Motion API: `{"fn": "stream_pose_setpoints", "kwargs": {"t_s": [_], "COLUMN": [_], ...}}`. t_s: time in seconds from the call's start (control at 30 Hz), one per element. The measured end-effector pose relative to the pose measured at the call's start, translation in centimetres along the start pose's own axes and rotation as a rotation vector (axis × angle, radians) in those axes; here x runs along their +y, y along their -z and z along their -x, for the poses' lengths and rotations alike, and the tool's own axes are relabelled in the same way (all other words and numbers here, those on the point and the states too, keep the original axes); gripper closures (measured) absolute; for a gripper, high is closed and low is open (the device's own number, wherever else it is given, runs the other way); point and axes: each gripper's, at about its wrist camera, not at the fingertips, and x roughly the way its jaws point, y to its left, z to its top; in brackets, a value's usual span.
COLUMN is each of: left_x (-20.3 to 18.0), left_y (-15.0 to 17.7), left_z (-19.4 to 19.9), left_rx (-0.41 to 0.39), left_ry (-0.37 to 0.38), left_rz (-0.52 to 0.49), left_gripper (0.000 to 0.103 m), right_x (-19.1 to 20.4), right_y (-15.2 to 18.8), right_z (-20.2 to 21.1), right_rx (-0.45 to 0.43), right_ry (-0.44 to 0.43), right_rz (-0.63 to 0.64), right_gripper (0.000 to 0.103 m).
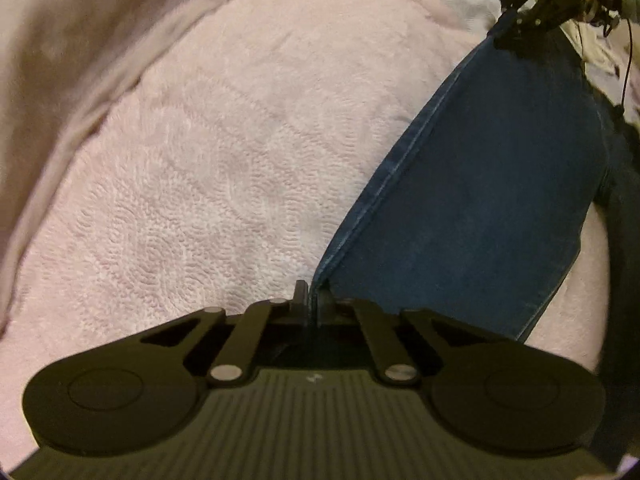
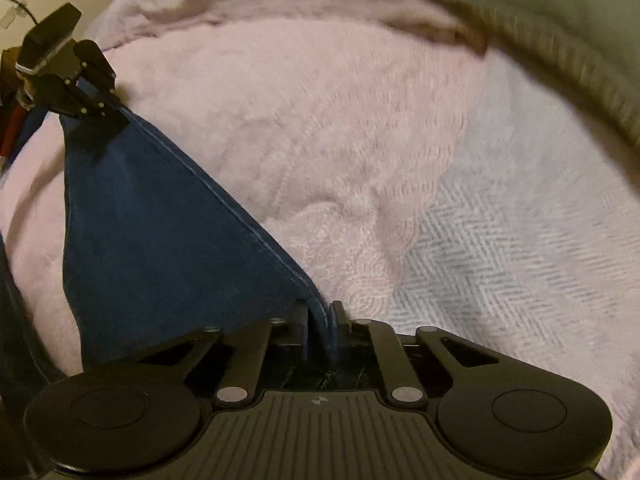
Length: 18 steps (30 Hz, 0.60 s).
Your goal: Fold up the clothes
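Observation:
A pair of blue jeans (image 1: 484, 184) hangs stretched between my two grippers above a pink fleece blanket (image 1: 224, 152). My left gripper (image 1: 314, 300) is shut on one corner of the denim, its seamed edge running up to the right. At the far end of that edge, top right, my right gripper (image 1: 520, 32) also grips the cloth. In the right wrist view my right gripper (image 2: 322, 316) is shut on a bunched fold of the jeans (image 2: 160, 232), and my left gripper (image 2: 96, 112) holds the other corner at upper left.
The pink blanket (image 2: 320, 128) covers most of the surface. A white herringbone cover (image 2: 500, 240) lies to the right of it. A grey-green ribbed pillow edge (image 2: 560, 40) sits at the top right. A dark cloth (image 1: 624, 240) hangs at the right edge.

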Motion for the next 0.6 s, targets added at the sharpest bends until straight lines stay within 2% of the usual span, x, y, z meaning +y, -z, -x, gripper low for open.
{"fn": "stream_pose_setpoints", "kwargs": {"t_s": [0.13,0.23,0.33,0.37,0.47,0.6], "left_x": [-3.5,-8.2,-13.6,-15.5,-22.3,-29.3], "left_y": [1.5,3.5,6.6,7.9,12.5,18.2], "left_z": [3.1,7.8,13.1,14.4,17.2,15.4], "left_rx": [-0.082,-0.144,-0.189,-0.194,-0.191,-0.114], "left_ry": [-0.126,-0.24,-0.341,-0.367,-0.435,-0.46], "left_rz": [-0.029,-0.008,0.049,0.073,0.168,0.312], "left_gripper": [0.102,0.102,0.102,0.102,0.101,0.096], "right_x": [5.7,11.9,18.3,20.5,25.7,30.7], "right_y": [1.9,4.2,7.3,8.8,13.6,20.3], "right_z": [4.4,8.7,12.0,13.2,15.0,12.7], "right_rx": [-0.119,-0.203,-0.229,-0.228,-0.214,-0.116], "right_ry": [0.15,0.294,0.384,0.399,0.379,0.342], "right_rz": [0.119,0.242,0.362,0.404,0.421,0.405], "right_gripper": [0.099,0.099,0.1,0.1,0.1,0.1]}}
